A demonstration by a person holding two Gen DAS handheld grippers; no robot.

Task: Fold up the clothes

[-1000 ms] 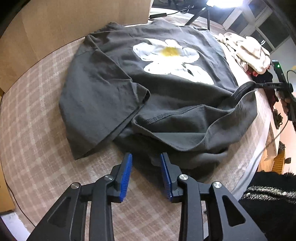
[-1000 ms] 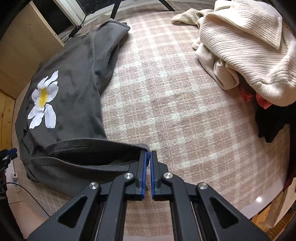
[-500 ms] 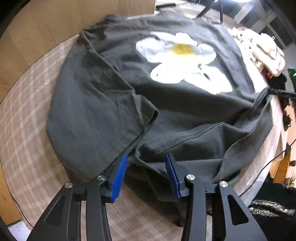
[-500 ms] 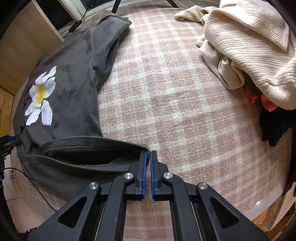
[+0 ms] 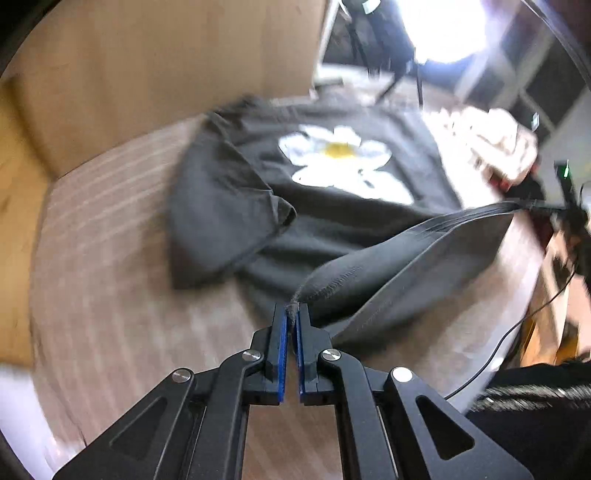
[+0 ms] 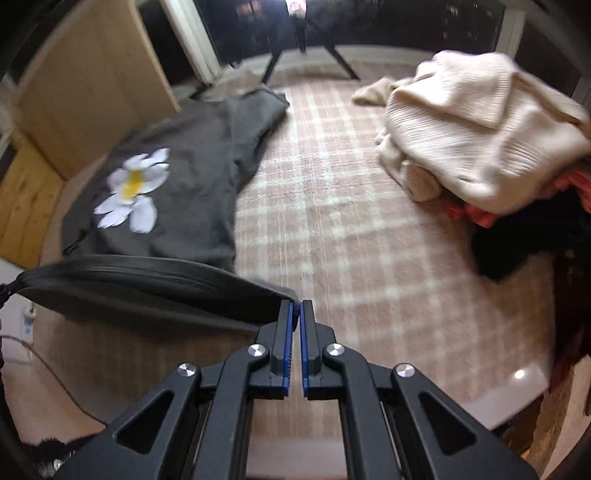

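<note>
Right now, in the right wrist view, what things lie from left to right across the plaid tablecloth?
Dark grey T-shirt with a daisy print → bare plaid tablecloth → cream knitted sweater → black garment at the right edge, beneath the sweater.

Plaid-covered table (image 6: 332,229); wooden panel (image 5: 155,74); bright lamp (image 5: 443,29); dark window (image 6: 369,22).

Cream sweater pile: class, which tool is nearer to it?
Right. The right tool grips the grey T-shirt hem beside the cream sweater pile; the left tool grips the hem's far end.
</note>
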